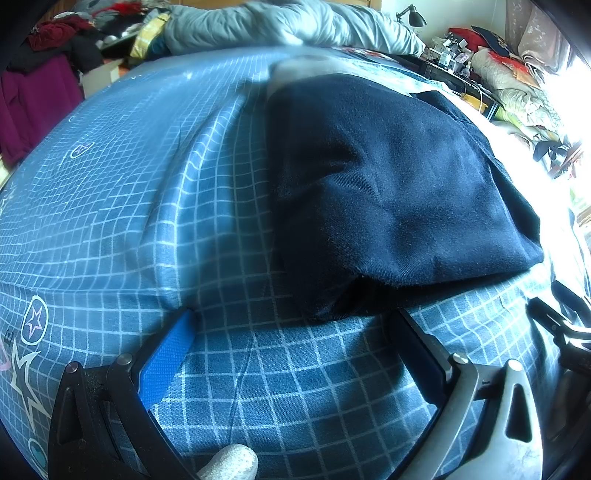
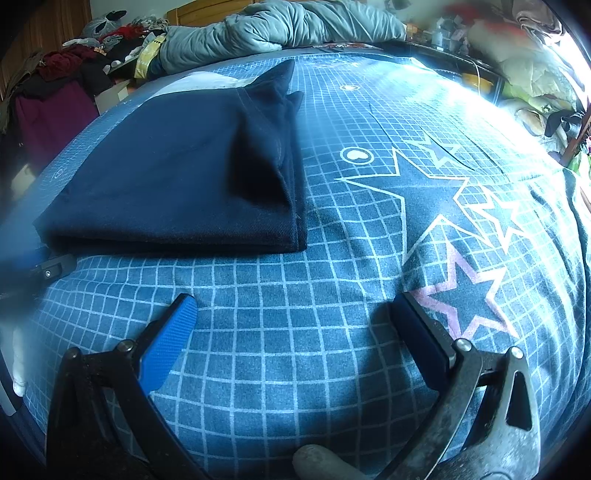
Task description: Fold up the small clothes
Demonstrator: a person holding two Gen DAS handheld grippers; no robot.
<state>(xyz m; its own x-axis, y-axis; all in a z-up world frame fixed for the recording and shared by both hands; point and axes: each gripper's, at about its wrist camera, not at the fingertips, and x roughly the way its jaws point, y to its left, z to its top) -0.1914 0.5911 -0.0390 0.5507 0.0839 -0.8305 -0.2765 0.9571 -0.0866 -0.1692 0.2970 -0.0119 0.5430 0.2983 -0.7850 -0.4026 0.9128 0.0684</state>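
- Dark navy folded cloth garment [image 2: 177,166] lies flat on the blue grid-patterned bedsheet with star prints [image 2: 295,332], folded in layers, neat lower edge toward the cameras.
- Right wrist view: garment sits at 10–11 o'clock from the right gripper [image 2: 293,317], apart from it, no contact.
- Right gripper: fingers spread wide, nothing between them, only sheet. Blue textured pad [image 2: 168,347] on the finger at 8 o'clock, darker pad on the other at 4 o'clock.
- Upper right corner of the garment rucked up into two small peaks, at 12 o'clock of the fold.
- Large dark star print [image 2: 424,195] and pink-outlined star [image 2: 469,295] on the sheet at 2–3 o'clock of the right gripper.
- Left wrist view: same garment [image 1: 388,184] fills 12–2 o'clock, its near corner lifted off the sheet, dark shadow beneath.
- Left gripper [image 1: 295,321]: fingers apart, empty; the right-hand fingertip is just beside the garment's near edge, contact cannot be told.
- Part of the right gripper's black frame [image 1: 565,328] shows at 3 o'clock in the left view.
- White gloved fingertip [image 1: 232,461] at 6 o'clock, bottom edge of the left view.
- Grey-blue padded quilt [image 2: 280,29] bunched at the far end of the bed, 12 o'clock.
- Heap of dark red and purple clothes [image 1: 44,74] at 10 o'clock; black desk lamp [image 1: 412,16] at 1 o'clock.
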